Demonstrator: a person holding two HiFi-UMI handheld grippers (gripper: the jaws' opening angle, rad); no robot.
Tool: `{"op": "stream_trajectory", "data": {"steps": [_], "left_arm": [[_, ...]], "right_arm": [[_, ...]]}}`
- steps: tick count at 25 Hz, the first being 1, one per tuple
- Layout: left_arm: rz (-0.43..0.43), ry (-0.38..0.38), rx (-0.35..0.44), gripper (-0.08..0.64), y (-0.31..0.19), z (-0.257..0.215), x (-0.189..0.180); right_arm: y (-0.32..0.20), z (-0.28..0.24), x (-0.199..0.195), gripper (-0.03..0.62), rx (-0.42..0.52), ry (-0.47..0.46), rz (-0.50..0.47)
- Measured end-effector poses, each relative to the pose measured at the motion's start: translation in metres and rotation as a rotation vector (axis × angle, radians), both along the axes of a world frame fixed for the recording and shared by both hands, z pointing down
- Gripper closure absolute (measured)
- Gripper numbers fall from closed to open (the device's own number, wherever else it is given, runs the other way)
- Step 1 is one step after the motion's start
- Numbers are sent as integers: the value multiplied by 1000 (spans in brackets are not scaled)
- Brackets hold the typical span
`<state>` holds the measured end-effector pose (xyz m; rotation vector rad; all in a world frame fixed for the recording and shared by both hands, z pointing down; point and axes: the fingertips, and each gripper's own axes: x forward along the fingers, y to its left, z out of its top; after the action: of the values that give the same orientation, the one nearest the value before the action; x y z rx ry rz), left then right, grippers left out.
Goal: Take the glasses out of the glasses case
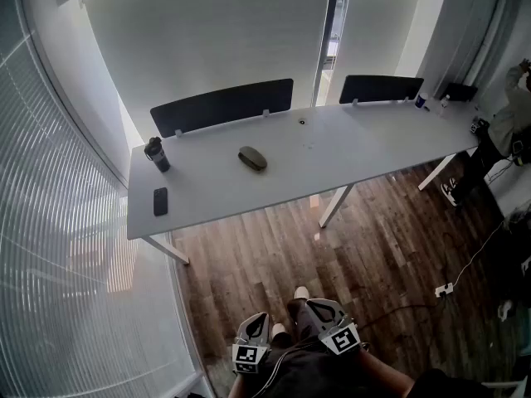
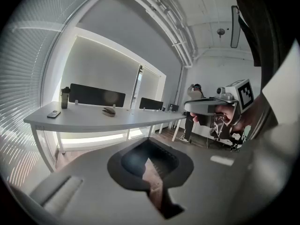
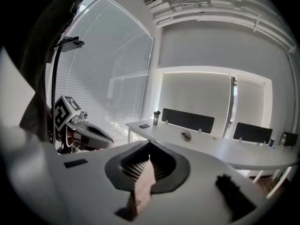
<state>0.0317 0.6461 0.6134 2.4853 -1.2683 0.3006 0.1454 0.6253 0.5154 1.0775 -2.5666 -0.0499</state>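
Holding back well away from the table (image 1: 348, 152), left gripper (image 1: 258, 317) and right gripper (image 1: 315, 305) are both squeezed fully closed on nothing, glasses case (image 1: 252, 158) lying untouched there.

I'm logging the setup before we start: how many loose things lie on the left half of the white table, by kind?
glasses case: 1
bottle: 1
phone: 1
Total: 3

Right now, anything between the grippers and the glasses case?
Nothing visible. Only floor and the table's near edge separate the left gripper and right gripper from the glasses case. The bottle and phone sit left of it, off the path.
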Motion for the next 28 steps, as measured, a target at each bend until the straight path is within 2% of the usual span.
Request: {"op": "stream_trajectory", "data": {"steps": [7,11,14,17,23,28], "left_arm": [[12,-33,-2,554,-60,-3,8],[1,-20,15,554,-98,-4,3],[-31,-19,17,554,-138,-2,-4],[-20,-44,26,554,-173,-8,-4],[-58,-38,-19,553,-260,-16,0],[-71,-66,-38,552,-336,-20,13]], "right_arm": [[-53,7,15,586,-10,0,29],[-93,10,12,586,-11,-12,15],[-134,11,7,586,-3,-24,1],[-173,12,8,586,1,-40,-4],[-267,14,21,586,-21,-52,-1],[-343,15,39,586,-25,-36,-7]]}}
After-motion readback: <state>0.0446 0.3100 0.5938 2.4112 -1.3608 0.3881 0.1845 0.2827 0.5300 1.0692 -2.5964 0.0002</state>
